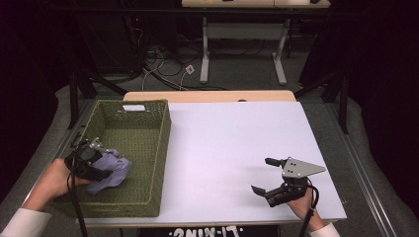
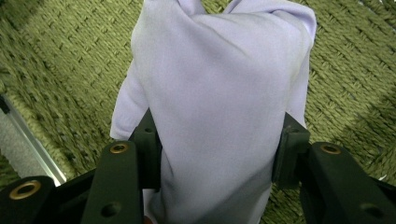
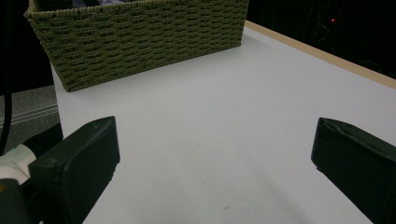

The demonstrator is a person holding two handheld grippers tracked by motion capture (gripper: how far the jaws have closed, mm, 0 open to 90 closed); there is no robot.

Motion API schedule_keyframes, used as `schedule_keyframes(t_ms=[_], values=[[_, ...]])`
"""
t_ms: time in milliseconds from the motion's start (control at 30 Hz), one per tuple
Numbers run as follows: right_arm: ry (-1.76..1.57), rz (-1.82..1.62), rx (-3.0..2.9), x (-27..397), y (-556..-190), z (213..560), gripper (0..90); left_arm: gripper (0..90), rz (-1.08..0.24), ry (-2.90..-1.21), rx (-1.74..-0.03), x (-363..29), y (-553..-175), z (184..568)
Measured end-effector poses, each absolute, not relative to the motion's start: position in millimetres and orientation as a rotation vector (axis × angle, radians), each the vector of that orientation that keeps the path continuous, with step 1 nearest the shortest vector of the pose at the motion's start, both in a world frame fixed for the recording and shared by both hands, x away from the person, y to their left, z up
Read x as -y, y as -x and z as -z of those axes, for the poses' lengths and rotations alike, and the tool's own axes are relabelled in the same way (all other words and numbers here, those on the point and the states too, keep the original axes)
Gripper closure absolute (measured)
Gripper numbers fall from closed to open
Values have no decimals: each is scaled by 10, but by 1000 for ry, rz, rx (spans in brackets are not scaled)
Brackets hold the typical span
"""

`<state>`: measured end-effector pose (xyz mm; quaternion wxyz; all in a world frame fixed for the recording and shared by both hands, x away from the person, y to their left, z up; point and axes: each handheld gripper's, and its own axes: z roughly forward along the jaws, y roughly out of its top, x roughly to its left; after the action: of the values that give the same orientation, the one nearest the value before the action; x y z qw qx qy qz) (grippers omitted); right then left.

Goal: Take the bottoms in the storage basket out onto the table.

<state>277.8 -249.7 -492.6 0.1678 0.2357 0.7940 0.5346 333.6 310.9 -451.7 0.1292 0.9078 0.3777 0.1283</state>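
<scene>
At the lower left of the high view, the left gripper [image 1: 101, 165] reaches over the near left corner of a rectangular olive-green woven basket [image 1: 163, 148], its jaws pinching a crumpled pale lilac cloth [image 1: 112, 170]. The cloth hangs inside the basket, close to its near wall and left side. In the left gripper view the same cloth [image 2: 219, 107] fills the centre of the frame as a smooth bundle gathered at the top, with the two black jaws pressed against its left and right flanks in the lower part of the picture; the green weave of the basket [image 2: 60, 56] lies behind and around it. Whether the cloth touches the basket floor cannot be told.

The basket stands on the left part of a white-topped desk [image 1: 237, 138] with a light wooden strip along its far edge. It has a cut-out handle in its far wall.

At the lower right of the high view, the right gripper [image 1: 262, 175], with a grey three-cornered plate on top, sits just above the desk near its front edge, well apart from the basket. Its jaws are spread wide with nothing between them. In the right gripper view the two black jaws stand at the lower left and lower right corners, bare white desk [image 3: 224, 121] between them, and the basket [image 3: 140, 37] is across the upper left.
</scene>
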Motion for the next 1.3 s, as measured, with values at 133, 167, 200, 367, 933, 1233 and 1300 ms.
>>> schedule_keyframes(t_ms=[133, 167, 200, 367, 933, 1233, 1300], values=[[-675, -1517, -2269, 2492, -2784, 4939, 7, 495, -393, -2627, -1089, -3094, -3353, 4518], [-674, -1518, -2271, 2492, -2785, 4940, 6, 494, -404, -2621, -1086, -3091, -3358, 4521], [-670, -1523, -2270, 2492, -2786, 4942, 6, 494, -410, -2616, -1087, -3089, -3364, 4522], [-665, -1525, -2274, 2491, -2795, 4955, 2, 493, -444, -2593, -1072, -3086, -3387, 4507], [-695, -1516, -2299, 2493, -2824, 4979, 0, 491, -510, -2534, -1019, -3059, -3432, 4424], [-695, -1521, -2292, 2497, -2813, 4965, 0, 491, -534, -2500, -997, -3039, -3465, 4383], [-693, -1527, -2289, 2500, -2814, 4966, 0, 492, -539, -2497, -997, -3035, -3469, 4375]])
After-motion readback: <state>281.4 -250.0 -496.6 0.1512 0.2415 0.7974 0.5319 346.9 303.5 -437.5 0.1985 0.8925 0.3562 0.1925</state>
